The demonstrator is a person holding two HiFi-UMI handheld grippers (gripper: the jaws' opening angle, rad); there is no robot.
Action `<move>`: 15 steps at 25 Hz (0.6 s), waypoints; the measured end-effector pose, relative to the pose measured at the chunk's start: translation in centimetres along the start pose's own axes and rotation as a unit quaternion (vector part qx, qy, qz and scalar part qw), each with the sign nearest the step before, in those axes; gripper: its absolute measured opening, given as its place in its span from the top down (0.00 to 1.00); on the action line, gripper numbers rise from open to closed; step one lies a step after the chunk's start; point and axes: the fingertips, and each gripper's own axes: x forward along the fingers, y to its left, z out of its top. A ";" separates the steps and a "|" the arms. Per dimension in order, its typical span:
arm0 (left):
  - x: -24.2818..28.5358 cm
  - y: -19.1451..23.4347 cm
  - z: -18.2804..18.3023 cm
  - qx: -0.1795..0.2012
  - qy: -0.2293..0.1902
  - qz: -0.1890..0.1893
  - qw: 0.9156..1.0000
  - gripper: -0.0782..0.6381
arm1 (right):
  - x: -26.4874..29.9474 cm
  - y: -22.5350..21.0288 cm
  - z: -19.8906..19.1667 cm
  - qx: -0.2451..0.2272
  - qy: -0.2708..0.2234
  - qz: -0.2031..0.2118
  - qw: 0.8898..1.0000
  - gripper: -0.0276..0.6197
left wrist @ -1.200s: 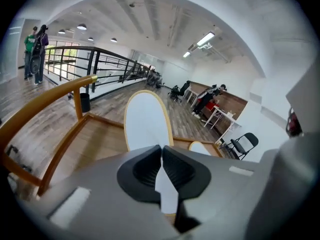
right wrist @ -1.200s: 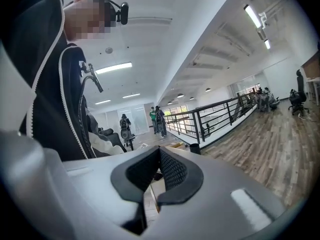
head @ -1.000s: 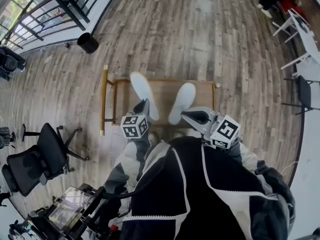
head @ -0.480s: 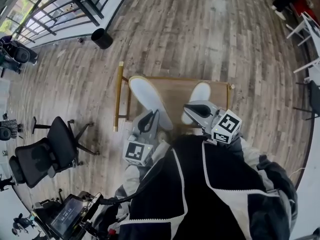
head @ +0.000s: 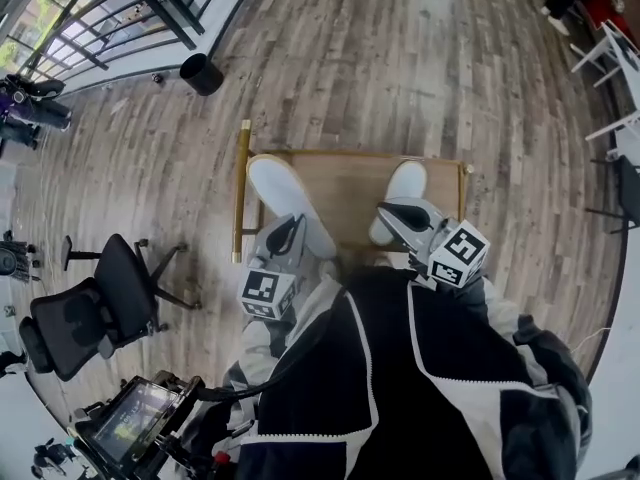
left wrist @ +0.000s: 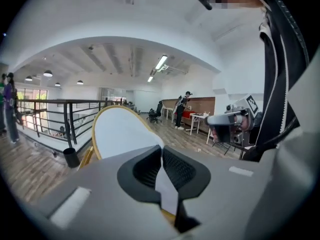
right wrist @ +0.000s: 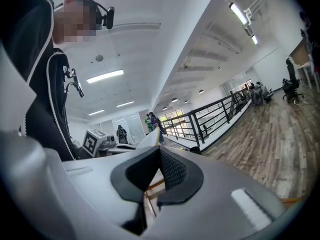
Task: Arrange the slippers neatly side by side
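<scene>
nothing set down yet (aligning remains): left gripper [head: 292,226] fingers pinch one slipper [head: 275,183] by its near end, right gripper [head: 392,212] fingers pinch the other slipper [head: 405,182], both splayed apart beyond them over the desk [head: 345,180].

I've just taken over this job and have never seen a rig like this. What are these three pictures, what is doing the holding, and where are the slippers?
There is no robot here: a person holds a pair of tongs in each hand. The top-down picture comes from a camera on their head. The other two come from cameras riding on each pair of tongs, looking along the jaws. Below is a low wooden table on a plank floor. The left tongs are shut on the left slipper, which is white. The right tongs are shut on the right slipper, seen edge-on from their camera.
</scene>
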 end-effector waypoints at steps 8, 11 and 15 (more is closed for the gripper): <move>2.2 6.7 -7.0 -0.048 0.102 0.014 0.994 0.85 | -1.7 -0.9 0.0 0.012 -0.011 -0.066 0.998 0.95; 3.1 8.4 -9.6 -0.067 0.136 0.020 0.988 0.85 | -2.4 -1.1 0.1 0.012 -0.015 -0.087 0.996 0.95; 5.4 9.7 -13.3 -0.077 0.190 0.018 0.979 0.85 | -3.4 -1.7 0.1 0.016 -0.018 -0.116 0.993 0.95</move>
